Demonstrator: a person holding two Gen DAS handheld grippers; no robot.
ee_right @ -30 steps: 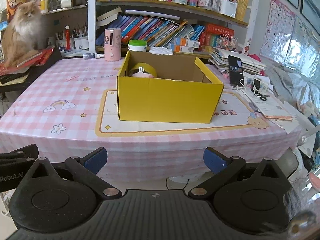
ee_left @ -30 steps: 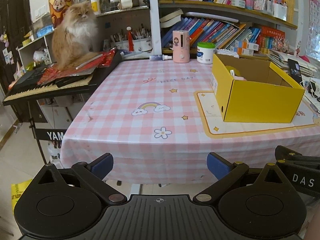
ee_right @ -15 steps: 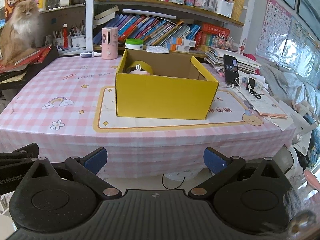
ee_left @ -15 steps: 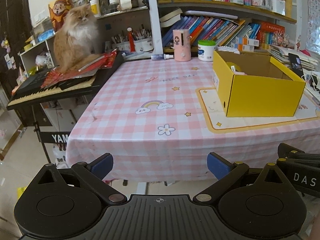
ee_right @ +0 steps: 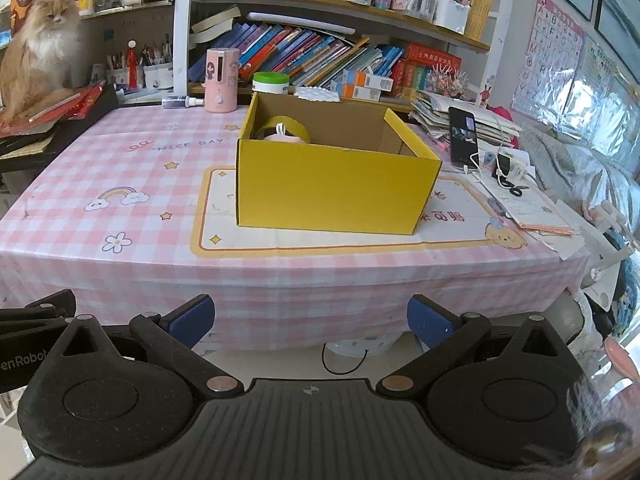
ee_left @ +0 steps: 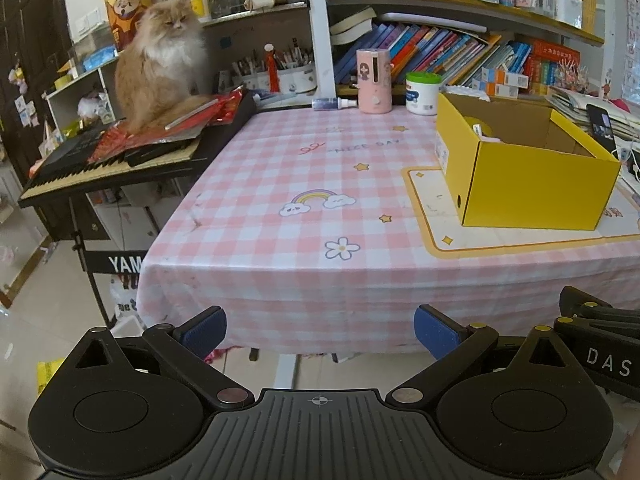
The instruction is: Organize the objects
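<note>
The yellow box point(ee_right: 336, 190) is seen on the bench point(ee_right: 120, 240), on a bordered mat, with a tape roll point(ee_right: 286, 128) lying inside at its far left corner. Both grippers are held off the near edge of the bench, well apart from the box. The left gripper point(ee_left: 320, 330) and the right gripper point(ee_right: 308, 320) are empty, their jaws spread wide — nothing is gripped. From the right gripper the box lies straight ahead, its long axis running across the view; from the left it lies ahead and to the right, so the right hand is judged nearer. Compared with a second ago, both views show the bench smaller and farther — the grippers have been drawn back.
</note>
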